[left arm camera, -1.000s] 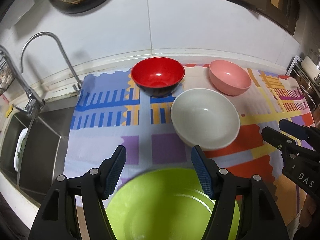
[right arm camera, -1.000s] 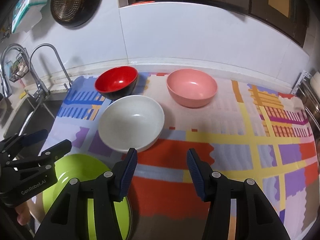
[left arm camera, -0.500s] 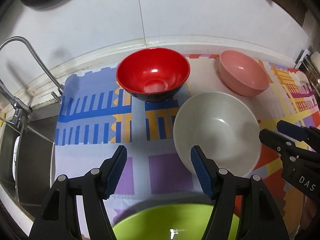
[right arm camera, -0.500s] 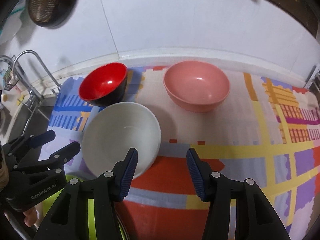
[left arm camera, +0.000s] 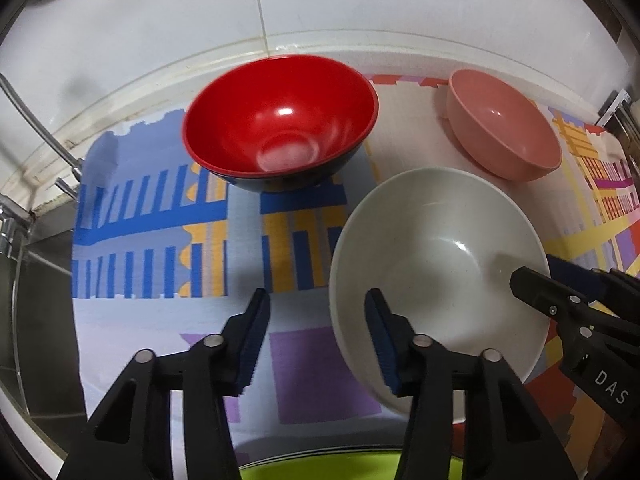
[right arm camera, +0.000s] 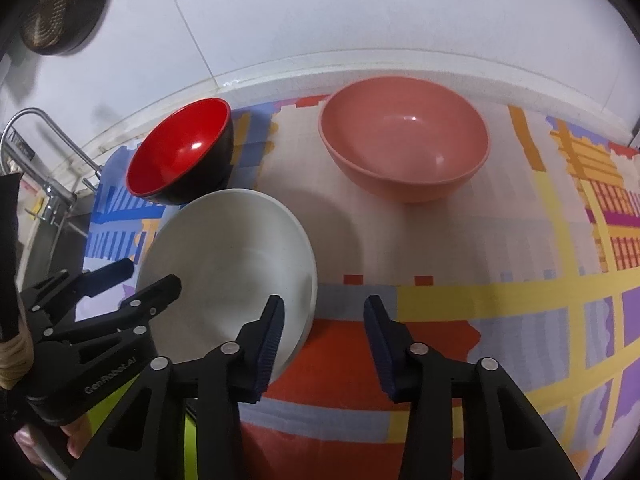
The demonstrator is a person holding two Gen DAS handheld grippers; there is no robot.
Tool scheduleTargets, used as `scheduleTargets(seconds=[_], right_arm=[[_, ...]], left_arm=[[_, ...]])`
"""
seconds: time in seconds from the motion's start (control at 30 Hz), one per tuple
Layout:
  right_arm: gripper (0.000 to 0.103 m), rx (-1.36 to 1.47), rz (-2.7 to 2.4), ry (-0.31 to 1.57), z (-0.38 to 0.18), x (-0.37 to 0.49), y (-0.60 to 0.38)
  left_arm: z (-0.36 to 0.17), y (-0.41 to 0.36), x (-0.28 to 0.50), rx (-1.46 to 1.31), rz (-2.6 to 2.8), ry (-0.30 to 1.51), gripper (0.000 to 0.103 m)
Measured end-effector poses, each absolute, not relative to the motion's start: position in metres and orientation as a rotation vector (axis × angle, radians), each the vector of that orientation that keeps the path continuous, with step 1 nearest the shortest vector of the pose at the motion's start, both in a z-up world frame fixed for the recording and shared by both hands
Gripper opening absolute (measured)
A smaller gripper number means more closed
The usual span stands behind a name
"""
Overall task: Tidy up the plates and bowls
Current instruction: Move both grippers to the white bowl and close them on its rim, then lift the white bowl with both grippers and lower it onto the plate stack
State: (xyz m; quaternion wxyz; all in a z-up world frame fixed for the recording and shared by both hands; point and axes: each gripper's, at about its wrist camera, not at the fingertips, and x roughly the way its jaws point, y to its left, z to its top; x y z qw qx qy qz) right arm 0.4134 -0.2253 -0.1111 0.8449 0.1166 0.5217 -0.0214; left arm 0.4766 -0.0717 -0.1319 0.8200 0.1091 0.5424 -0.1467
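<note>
Covering the countertop, a patterned mat (left arm camera: pixel 152 240) in blue, yellow, purple and red carries every dish. The white bowl (left arm camera: pixel 436 276) is the broadest, sitting mid-mat, close in front of the red bowl (left arm camera: pixel 280 128) with its black outside and left of the pink bowl (right arm camera: pixel 404 148) near the wall. A lime-green plate (left arm camera: pixel 348 468) shows only at the near edge. The left gripper (left arm camera: pixel 316 340) hangs with jaws spread, straddling the white bowl's left rim, gripping nothing. The right gripper (right arm camera: pixel 324 340) is likewise spread and empty across that bowl's right rim. A faucet (right arm camera: pixel 44 152) stands far left.
</note>
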Motion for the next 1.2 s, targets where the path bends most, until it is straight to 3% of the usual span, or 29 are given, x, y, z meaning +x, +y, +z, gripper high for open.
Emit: scheduleTargets(seconds=[0.37,1.2], right_arm=[[0.014,0.298,-0.001,1.142,-0.119,0.42,-0.221],[0.013,0.327,-0.049,1.125,-0.091,0.369,-0.253]], left_arm=[[-0.143,-0.079,0.484,0.188,-0.354,1.21,0.019],[-0.099,-0.123,0.415,0.225,-0.468,1.154,0.019]])
